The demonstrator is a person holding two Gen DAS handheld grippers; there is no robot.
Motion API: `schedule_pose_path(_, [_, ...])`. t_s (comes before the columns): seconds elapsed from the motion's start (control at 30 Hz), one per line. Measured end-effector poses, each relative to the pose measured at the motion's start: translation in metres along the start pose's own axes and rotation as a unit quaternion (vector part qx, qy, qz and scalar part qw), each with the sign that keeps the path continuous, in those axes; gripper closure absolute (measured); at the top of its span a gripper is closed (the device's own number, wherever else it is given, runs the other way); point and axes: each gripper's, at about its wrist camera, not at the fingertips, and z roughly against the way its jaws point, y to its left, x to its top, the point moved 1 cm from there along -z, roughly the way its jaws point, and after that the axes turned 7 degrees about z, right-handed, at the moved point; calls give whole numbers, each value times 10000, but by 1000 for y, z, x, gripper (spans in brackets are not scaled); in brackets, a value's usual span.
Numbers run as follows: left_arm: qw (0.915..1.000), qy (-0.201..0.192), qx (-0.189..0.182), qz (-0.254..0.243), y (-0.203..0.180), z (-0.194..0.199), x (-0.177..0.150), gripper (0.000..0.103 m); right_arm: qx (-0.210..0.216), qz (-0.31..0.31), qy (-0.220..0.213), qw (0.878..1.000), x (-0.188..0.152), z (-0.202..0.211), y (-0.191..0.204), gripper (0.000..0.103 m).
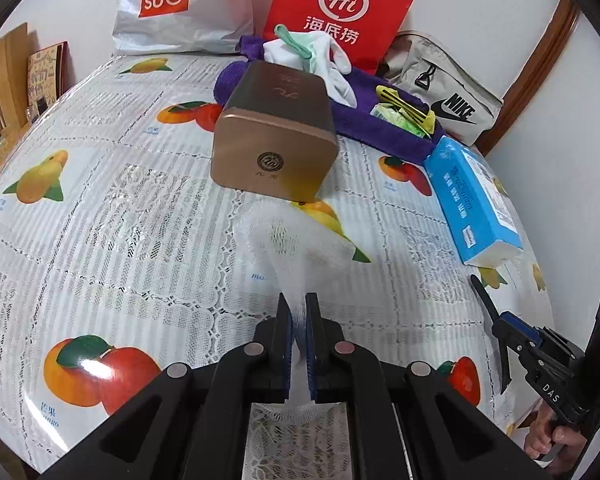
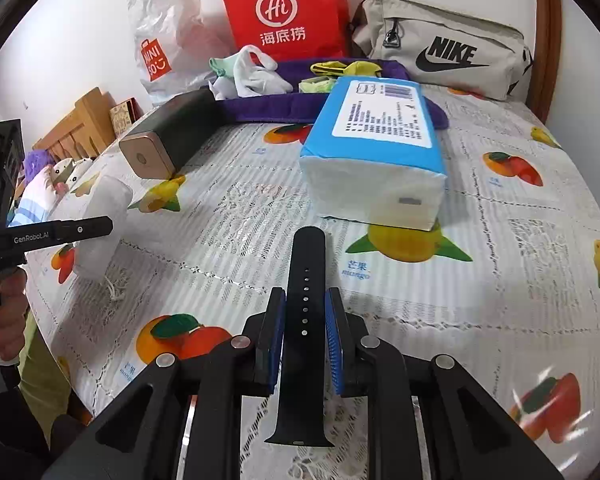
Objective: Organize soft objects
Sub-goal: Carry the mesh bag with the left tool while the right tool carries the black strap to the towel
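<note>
1. My left hand-held gripper (image 1: 299,300) is pinching a white foam net sleeve (image 1: 296,236). It's soft, mesh-patterned and sort of tubular, and it fans out ahead of the blue ribbed pads (image 1: 287,340) over the tabletop (image 1: 100,208).
2. My right hand-held gripper (image 2: 305,300) is clamped on a black watch strap (image 2: 306,264). That one is smooth, matte and rubbery, with a row of small holes down the middle. It runs straight along the fingers, rounded tip pointing forward past them.
3. The tabletop has a glossy plastic cover with lacy white cutwork and fruit prints.
4. Just beyond the net sleeve there's a copper-toned metal tin (image 1: 276,136), boxy with rounded corners, lying on its side.
5. Ahead of the strap is a blue-wrapped tissue pack (image 2: 376,140), squishy-looking with a white end.
6. Behind both sits a fuzzy purple towel (image 1: 380,128) with white and mint cloth (image 1: 300,54) piled on it.
</note>
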Motion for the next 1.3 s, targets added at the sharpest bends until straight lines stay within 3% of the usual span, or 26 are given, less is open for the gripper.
schedule_pose_path(0.53, [9997,-228,-35,-60,-17,25,15,97,-100,-40,-276,9996,14,31,-7,83])
schedule_pose_path(1.3, [9979,-635,-49,-149,-41,57,69,97,118,235,-678,9974,77,56,-4,83])
